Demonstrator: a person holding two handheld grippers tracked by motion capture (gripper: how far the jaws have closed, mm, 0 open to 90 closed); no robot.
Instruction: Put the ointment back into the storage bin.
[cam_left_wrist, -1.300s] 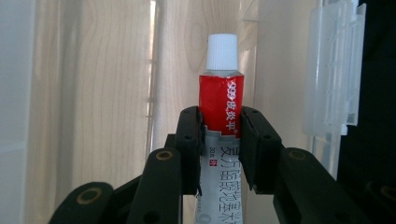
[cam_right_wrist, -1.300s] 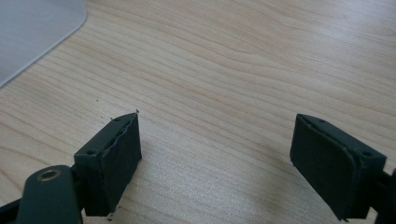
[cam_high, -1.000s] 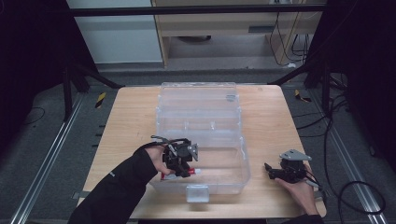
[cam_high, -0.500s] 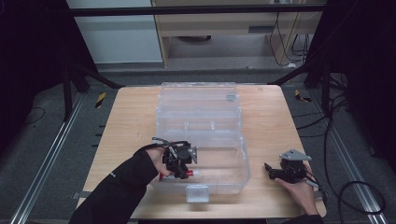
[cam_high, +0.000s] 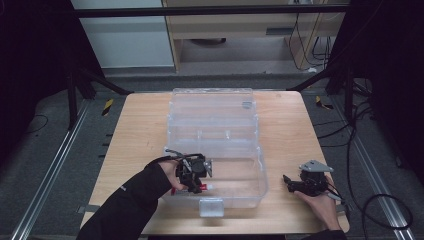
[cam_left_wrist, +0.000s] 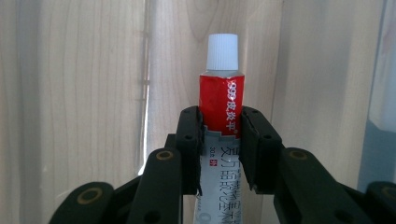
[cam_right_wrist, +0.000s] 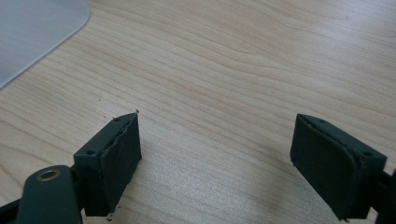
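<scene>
You get evenly lit counter (cam_high: 140, 130), dark surroundings, soft high view; gripper views sharp, pale glare streaks over wood.

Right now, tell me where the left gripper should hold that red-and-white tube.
Keep it on the flat body of the tube, below the white cap, coming from the tail end. The left gripper is shut there already; the flat sides suit its pads.

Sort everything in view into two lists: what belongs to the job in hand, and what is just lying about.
Part of the job:
- red-and-white tube, clamped in the left gripper
- clear plastic box, lid open, tube held over its front compartment

Just there:
- right gripper, jaws apart, nothing between them, resting on the wooden table
- yellow-black items on the floor
</scene>
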